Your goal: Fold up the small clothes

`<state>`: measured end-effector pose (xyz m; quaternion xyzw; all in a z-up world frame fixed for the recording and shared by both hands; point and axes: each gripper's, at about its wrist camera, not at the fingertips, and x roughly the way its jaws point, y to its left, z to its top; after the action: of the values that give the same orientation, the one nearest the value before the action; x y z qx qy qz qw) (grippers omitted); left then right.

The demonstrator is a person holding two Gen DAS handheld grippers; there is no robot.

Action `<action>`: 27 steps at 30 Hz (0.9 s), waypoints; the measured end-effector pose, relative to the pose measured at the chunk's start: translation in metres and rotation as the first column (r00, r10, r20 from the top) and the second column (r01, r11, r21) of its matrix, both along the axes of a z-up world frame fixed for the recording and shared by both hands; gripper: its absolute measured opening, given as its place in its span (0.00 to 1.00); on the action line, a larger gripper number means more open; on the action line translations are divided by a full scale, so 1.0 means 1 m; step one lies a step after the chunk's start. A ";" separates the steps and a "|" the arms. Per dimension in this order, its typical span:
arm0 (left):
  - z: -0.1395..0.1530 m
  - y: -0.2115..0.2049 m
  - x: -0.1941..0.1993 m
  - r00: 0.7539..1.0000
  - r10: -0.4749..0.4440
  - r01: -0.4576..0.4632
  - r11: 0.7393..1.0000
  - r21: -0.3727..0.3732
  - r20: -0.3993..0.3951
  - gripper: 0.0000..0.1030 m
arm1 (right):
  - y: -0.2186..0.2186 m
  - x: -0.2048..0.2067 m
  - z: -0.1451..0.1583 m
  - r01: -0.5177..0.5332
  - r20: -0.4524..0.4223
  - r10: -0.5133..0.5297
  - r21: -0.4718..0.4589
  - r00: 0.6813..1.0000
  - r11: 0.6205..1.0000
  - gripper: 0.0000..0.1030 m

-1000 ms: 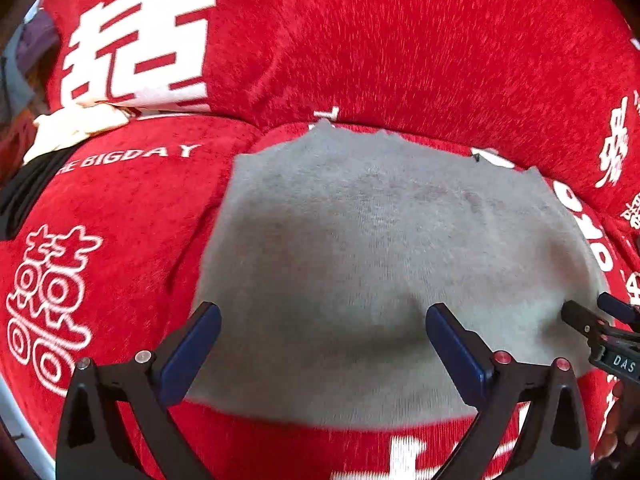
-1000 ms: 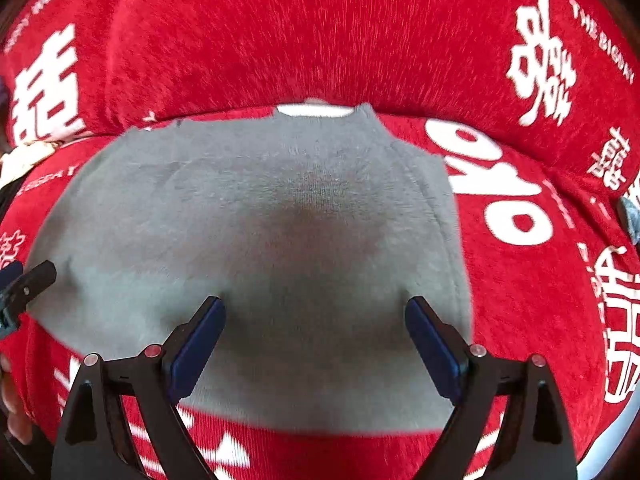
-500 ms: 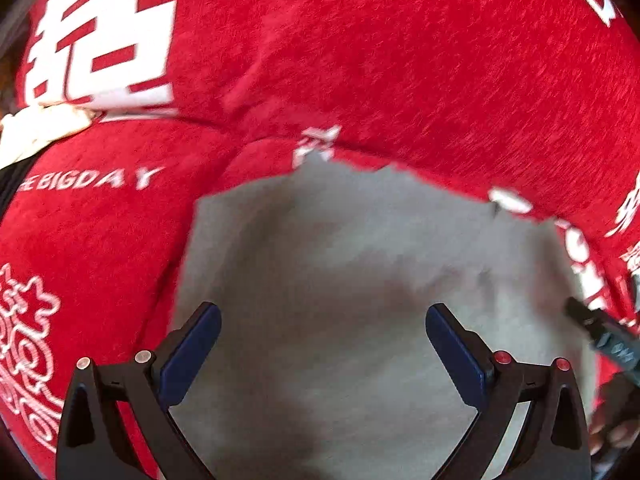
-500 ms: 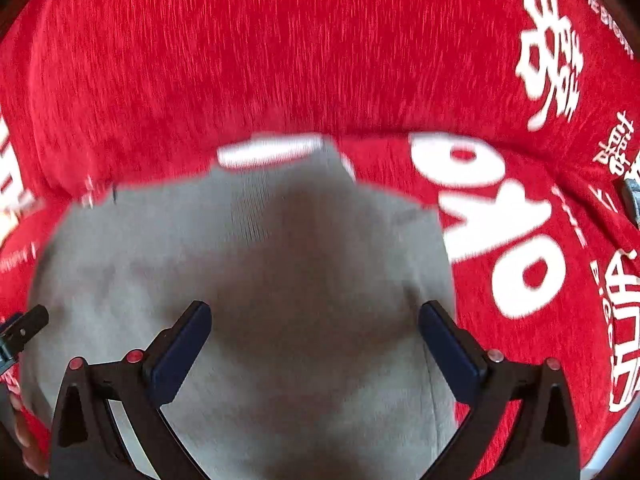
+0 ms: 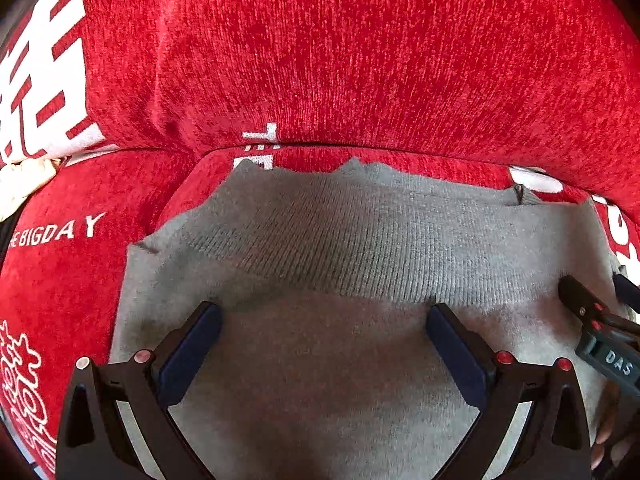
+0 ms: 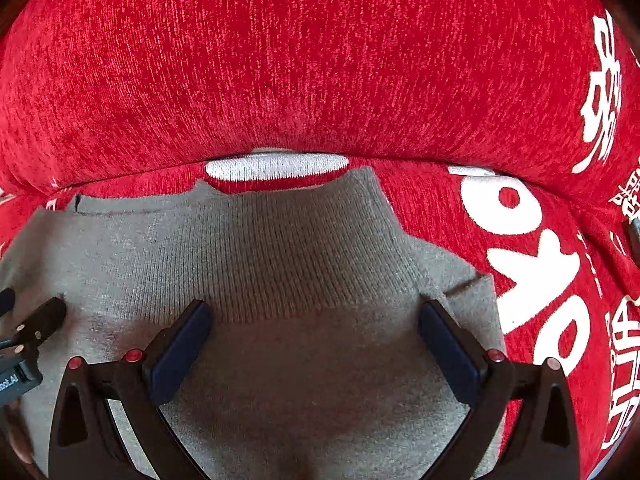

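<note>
A grey knit garment (image 5: 340,240) lies flat on the red sofa seat, its ribbed band toward the backrest. It also shows in the right wrist view (image 6: 280,240). My left gripper (image 5: 322,316) is open, low over the garment's left half, with its fingertips at the near edge of the ribbed band. My right gripper (image 6: 314,312) is open, low over the right half in the same way. Neither holds cloth. The right gripper's finger shows at the right edge of the left wrist view (image 5: 588,312). The left gripper's finger shows at the left edge of the right wrist view (image 6: 40,320).
The red sofa backrest (image 5: 360,60) with white lettering rises just behind the garment. A cream cloth (image 5: 24,184) lies at the far left on the seat. Red seat cushion (image 6: 540,260) extends to the right of the garment.
Both grippers have moved forward and down over the grey garment toward the backrest, so the ribbed band now sits at the fingertips. Both stayed open.
</note>
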<state>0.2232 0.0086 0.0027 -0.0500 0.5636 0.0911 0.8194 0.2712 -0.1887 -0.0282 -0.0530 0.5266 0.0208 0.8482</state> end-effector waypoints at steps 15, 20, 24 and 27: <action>-0.010 0.142 -0.089 0.985 0.144 -0.169 0.897 -0.409 -0.091 1.00 | 0.001 0.001 -0.001 -0.006 0.027 0.006 -0.002 1.000 1.000 1.00; -0.004 0.114 -0.086 0.995 0.085 -0.098 0.932 -0.350 -0.053 1.00 | 0.001 0.001 -0.001 -0.006 0.020 0.006 -0.003 1.000 1.000 1.00; 0.011 0.103 -0.082 0.998 0.045 -0.055 0.945 -0.322 -0.037 0.65 | 0.004 -0.017 0.018 0.002 0.023 -0.002 -0.007 1.000 1.000 1.00; 0.027 0.104 -0.087 1.000 0.016 -0.014 0.955 -0.296 0.003 0.31 | 0.012 -0.053 0.039 -0.031 0.074 0.027 0.057 0.997 0.998 1.00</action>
<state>0.1366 0.1131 0.0299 -0.1770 0.5681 0.0118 0.8036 0.2179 -0.1766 0.0104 -0.0364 0.4937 0.0465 0.8676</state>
